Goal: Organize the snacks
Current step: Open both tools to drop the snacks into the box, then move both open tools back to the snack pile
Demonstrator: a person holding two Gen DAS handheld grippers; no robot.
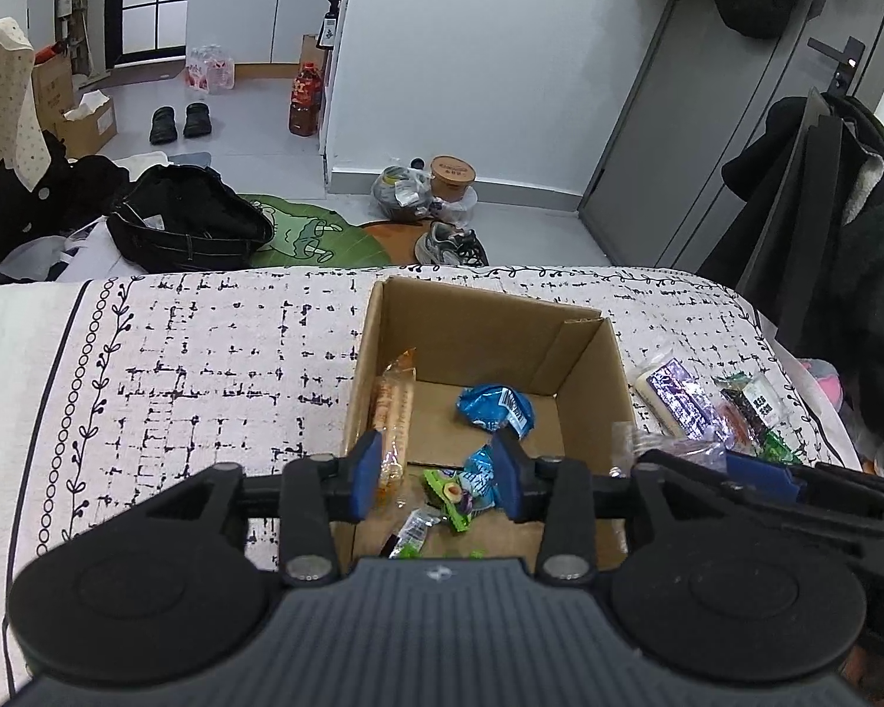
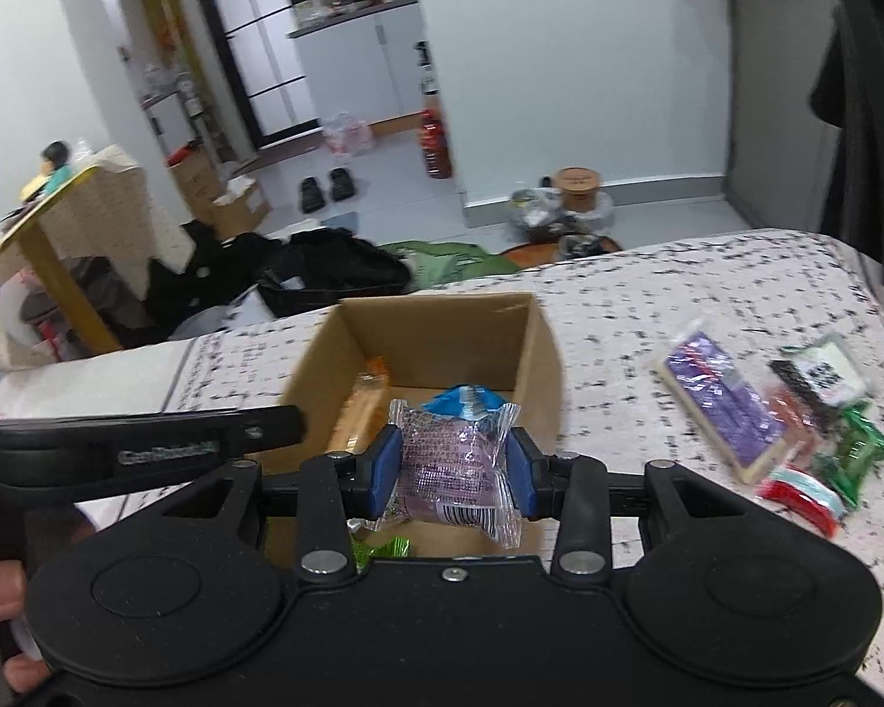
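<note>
An open cardboard box (image 1: 489,300) (image 2: 436,300) stands on the patterned bed cover. Inside lie a long orange packet (image 1: 392,412), a blue packet (image 1: 495,406), a smaller blue one (image 1: 480,480) and green packets (image 1: 448,489). My left gripper (image 1: 436,459) hangs over the box's near side, open, with nothing pressed between its blue pads. My right gripper (image 2: 452,459) is shut on a purple snack in clear wrap (image 2: 448,465), held above the box's near right corner. Each gripper shows in the other's view: the right gripper's finger (image 1: 760,471) and the left gripper's finger (image 2: 147,448).
Loose snacks lie on the cover right of the box: a purple bar (image 2: 725,406) (image 1: 678,397), a black-and-white packet (image 2: 819,374), green packets (image 2: 854,448), a red one (image 2: 795,492). Beyond the bed edge are a black bag (image 1: 188,224), shoes and a dark coat (image 1: 854,224).
</note>
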